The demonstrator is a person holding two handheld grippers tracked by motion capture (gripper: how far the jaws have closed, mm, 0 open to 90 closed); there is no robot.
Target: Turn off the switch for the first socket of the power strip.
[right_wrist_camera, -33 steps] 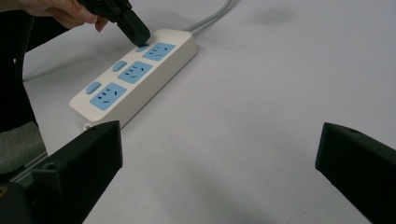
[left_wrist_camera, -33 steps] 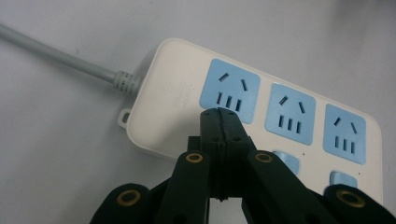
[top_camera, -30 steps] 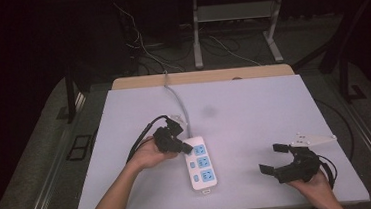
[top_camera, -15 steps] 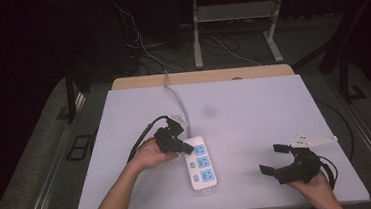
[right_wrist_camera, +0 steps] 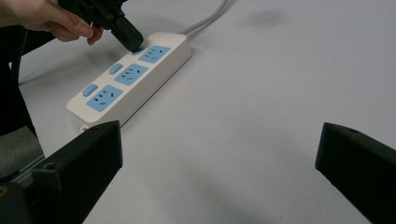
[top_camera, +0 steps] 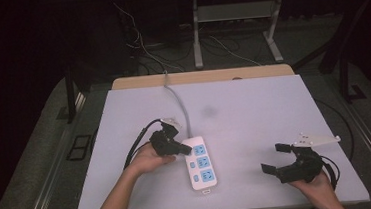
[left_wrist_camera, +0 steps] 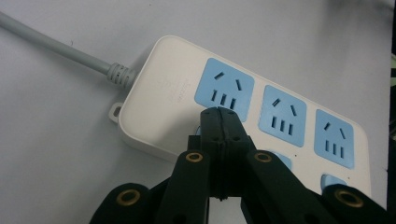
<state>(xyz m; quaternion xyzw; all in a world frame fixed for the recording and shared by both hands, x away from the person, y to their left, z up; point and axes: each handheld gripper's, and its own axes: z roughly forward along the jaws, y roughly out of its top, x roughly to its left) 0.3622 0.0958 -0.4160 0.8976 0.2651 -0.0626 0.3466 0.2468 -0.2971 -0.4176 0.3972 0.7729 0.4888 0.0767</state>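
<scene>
With its jaws pressed together on nothing, my left gripper (left_wrist_camera: 219, 114) has its tips down on the first blue switch of the white power strip (top_camera: 199, 162), which lies mid-table; my right gripper (top_camera: 279, 158) sits spread wide, well apart, holding nothing

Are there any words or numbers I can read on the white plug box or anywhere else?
No text can be read.
Power strip: a faint embossed line beside the first blue socket, too small and pale to read.
Small tag at the strip's near end: too tiny to read.
Left gripper, right gripper, table: no writing visible.
</scene>
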